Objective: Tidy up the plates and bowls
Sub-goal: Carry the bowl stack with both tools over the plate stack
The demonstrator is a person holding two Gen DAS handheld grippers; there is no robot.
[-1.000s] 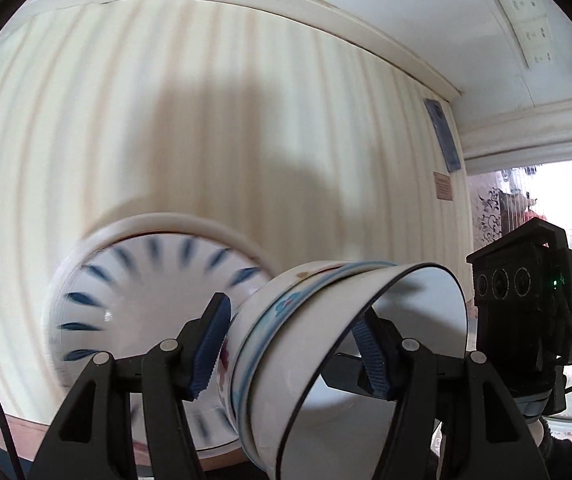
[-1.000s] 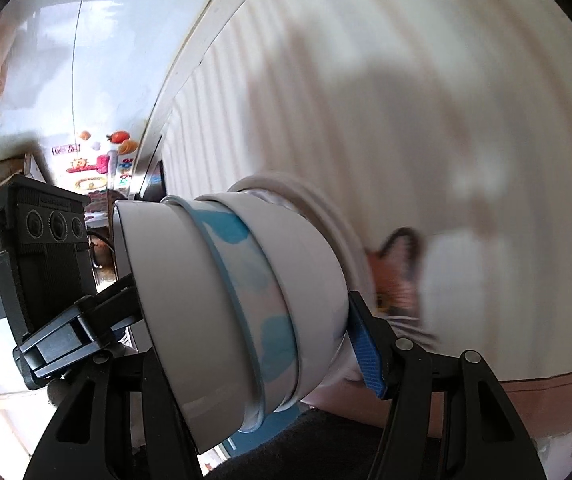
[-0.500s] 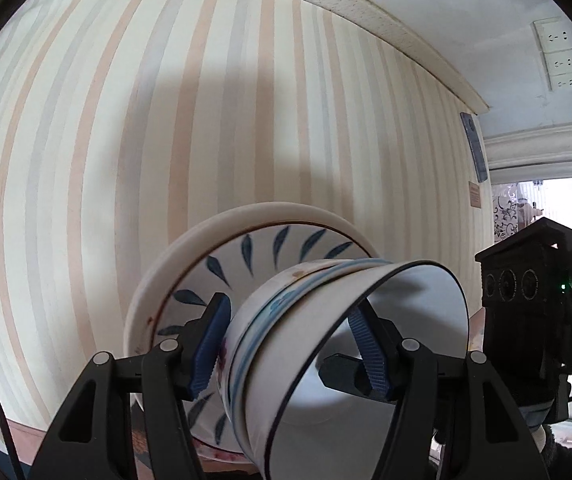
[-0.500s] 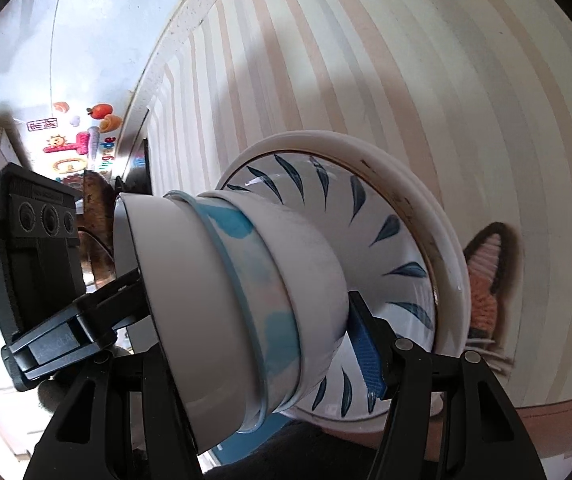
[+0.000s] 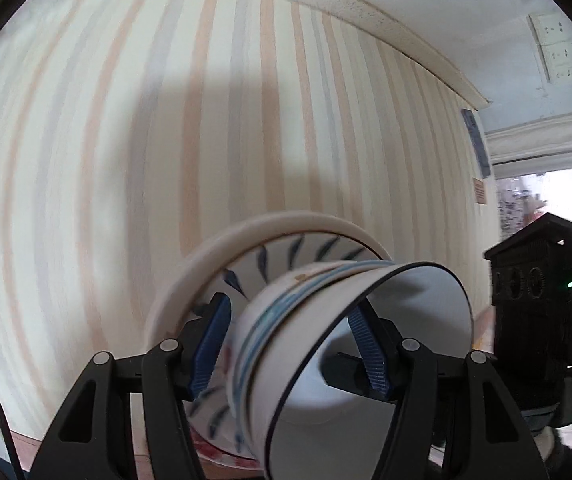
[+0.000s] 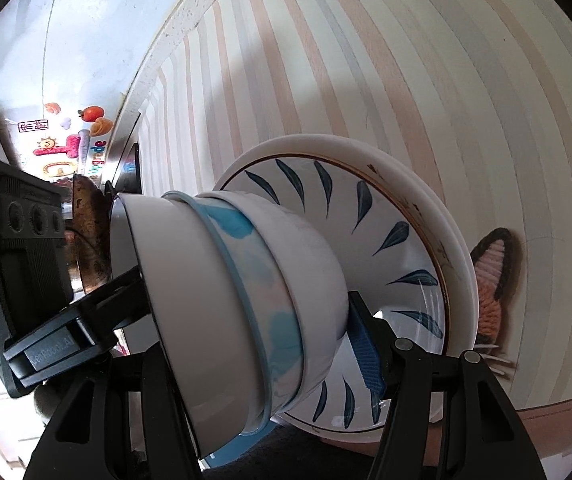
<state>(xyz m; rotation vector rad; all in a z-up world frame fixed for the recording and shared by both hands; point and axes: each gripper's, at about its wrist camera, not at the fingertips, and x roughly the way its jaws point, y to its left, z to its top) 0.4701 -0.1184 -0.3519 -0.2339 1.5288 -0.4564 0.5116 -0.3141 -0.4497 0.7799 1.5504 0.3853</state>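
Left hand-held gripper (image 5: pixel 290 340): jaws spread wide around the nested bowls (image 5: pixel 350 344), blue pads (image 5: pixel 211 344) against the stack's sides; grip looks closed on it. Since a second ago the patterned plate (image 5: pixel 270 256) behind the bowls has slid from the left of this view toward centre, and the blur has partly cleared: the whole load is being swung across the striped surface (image 5: pixel 126 160), carry not finished.

Right hand-held gripper (image 6: pixel 286 344): also clamped across the bowl stack (image 6: pixel 246 300), one blue pad (image 6: pixel 368 356) visible at the base, the other hidden. The plate (image 6: pixel 398 240) sits just beyond the pads, touching the bowls' foot, rim up. A fox-print mat (image 6: pixel 494 280) shows behind. Both grippers share the stack, held tilted above the surface; no set-down spot visible yet.
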